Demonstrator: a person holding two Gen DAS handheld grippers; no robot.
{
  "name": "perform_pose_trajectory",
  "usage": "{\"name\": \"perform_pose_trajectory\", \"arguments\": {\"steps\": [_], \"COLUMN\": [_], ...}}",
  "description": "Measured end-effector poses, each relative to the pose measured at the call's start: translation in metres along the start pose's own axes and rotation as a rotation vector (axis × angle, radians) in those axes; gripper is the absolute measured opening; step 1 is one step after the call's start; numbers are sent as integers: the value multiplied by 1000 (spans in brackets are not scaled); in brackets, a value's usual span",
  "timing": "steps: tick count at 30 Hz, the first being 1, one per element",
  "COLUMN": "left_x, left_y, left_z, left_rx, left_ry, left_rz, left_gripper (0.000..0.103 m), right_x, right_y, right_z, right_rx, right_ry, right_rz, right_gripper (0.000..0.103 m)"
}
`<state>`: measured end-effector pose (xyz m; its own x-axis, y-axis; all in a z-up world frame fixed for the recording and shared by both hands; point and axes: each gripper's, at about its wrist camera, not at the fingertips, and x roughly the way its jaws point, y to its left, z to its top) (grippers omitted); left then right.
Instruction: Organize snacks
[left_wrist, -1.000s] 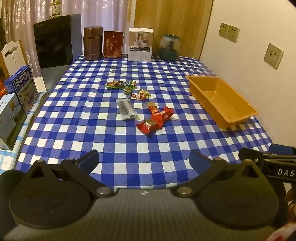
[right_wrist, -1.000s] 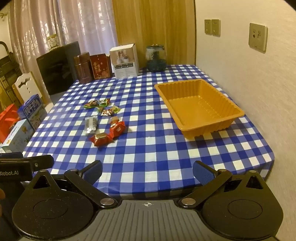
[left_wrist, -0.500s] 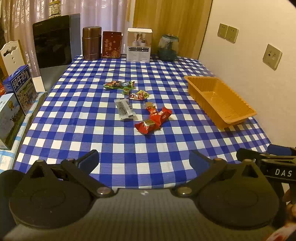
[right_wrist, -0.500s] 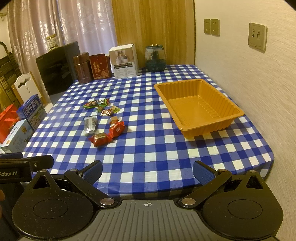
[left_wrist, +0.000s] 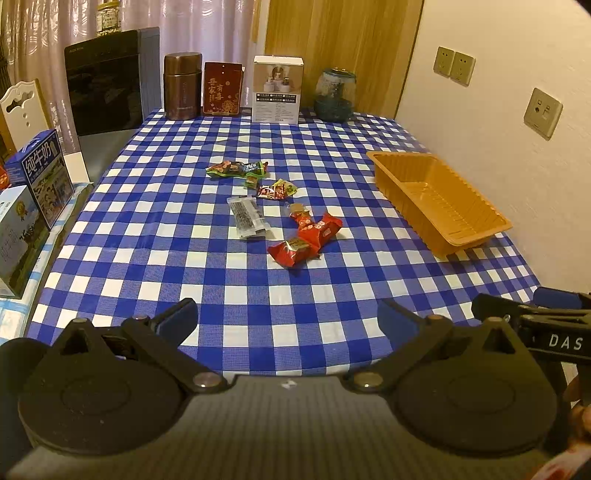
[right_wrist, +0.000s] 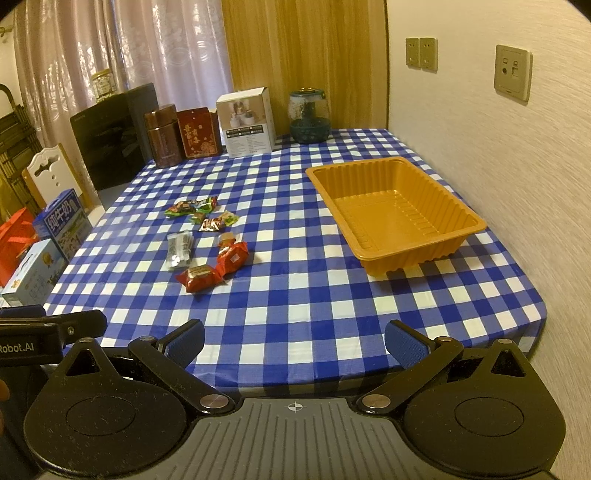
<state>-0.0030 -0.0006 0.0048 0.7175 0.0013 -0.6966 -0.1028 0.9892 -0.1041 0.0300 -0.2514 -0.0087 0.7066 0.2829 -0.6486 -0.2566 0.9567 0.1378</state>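
Now the snacks are lying in a loose group on the blue and white checked tabletop (left_wrist: 155, 229), a little left of its middle. Nearest to the cameras, two red packets (left_wrist: 304, 240) are touching each other, the front one (right_wrist: 199, 277) showing a gold label. Just behind them a small brown and red candy (left_wrist: 297, 211) is lying. Beside them, to the left, a clear packet (left_wrist: 246, 217) with dark contents is resting flat. Farther back, a green and red wrapper (left_wrist: 236, 169) and a smaller red and green one (left_wrist: 277, 190) are lying near each other.

An orange plastic tray (right_wrist: 436, 251) with ribbed walls is standing well apart from the snacks, on the right side near the wall, with nothing inside it.

Both grippers are hanging over the near edge of the tabletop. The left gripper (left_wrist: 287, 319) is holding its jaws spread wide, with nothing between them, and the right gripper (right_wrist: 294, 341) is doing the same.
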Motion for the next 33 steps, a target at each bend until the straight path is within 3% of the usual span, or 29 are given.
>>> {"name": "perform_pose_trajectory", "arguments": {"steps": [33], "left_x": [2], "left_y": [-2], "left_z": [-1], "left_rx": [-5], "left_ry": [6], "left_rz": [-12], "left_gripper": [103], "right_x": [1], "right_y": [-1], "right_z": [1], "right_rx": [2], "right_ry": [-1], "right_rz": [2], "right_gripper": [103]}}
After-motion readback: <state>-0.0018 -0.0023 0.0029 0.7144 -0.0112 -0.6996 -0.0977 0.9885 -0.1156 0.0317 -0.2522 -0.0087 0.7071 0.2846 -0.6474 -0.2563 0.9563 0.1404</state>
